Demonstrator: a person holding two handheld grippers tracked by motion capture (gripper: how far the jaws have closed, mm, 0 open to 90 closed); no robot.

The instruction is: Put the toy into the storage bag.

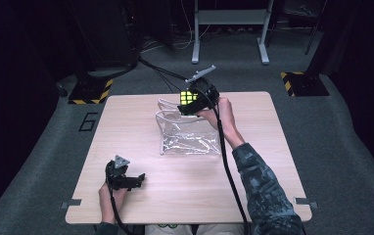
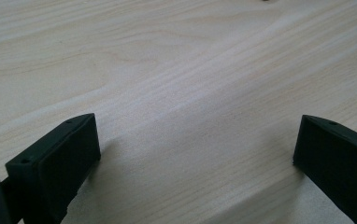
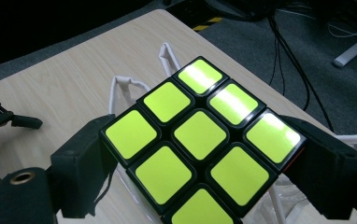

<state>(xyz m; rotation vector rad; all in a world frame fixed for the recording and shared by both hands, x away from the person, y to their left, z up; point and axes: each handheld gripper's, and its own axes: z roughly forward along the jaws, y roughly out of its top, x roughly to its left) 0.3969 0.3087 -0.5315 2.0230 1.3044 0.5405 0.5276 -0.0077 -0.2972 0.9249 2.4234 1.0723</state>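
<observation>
Cube sits clamped between our right gripper's jaws, yellow face up, held above the clear bag at the table's far side. Our left gripper rests near us, jaws wide, holding nothing.

A light wooden table stands in the middle of a grey carpet floor. Behind the table, at its far left corner, sits a black base with yellow and black stripes, and another striped base sits at its far right corner. Farther behind the table stands a white metal frame on two long feet. Black cables run across the floor from the frame side toward the table. The room around the table is very dark.
</observation>
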